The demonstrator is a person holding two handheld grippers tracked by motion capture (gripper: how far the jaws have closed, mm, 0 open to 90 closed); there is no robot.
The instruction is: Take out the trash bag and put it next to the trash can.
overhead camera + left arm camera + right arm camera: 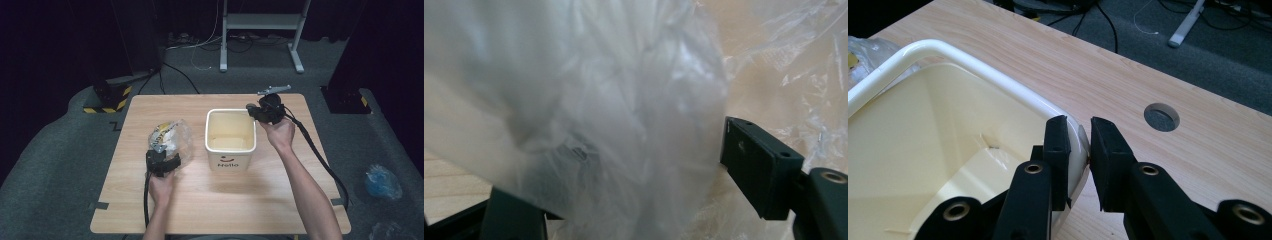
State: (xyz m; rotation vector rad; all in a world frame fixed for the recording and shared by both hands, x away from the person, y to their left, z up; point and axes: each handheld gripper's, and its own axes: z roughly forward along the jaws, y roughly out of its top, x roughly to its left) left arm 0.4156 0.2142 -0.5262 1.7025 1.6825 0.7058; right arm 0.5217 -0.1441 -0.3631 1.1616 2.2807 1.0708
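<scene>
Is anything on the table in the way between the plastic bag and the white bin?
Nothing visible is. The plastic bag, gripped by the left tool, sits left of the white bin with bare table between. The right tool pinches the bin's far right corner.

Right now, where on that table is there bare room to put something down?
The table is bare along the near edge in front of the bin, and along the far edge behind the bin and plastic bag. Between bag and bin it is tight.

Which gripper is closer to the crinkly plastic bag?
Left. The left gripper has the clear plastic bag bunched between its fingers. The right gripper is across the table, clamped on the cream bin's rim.
</scene>
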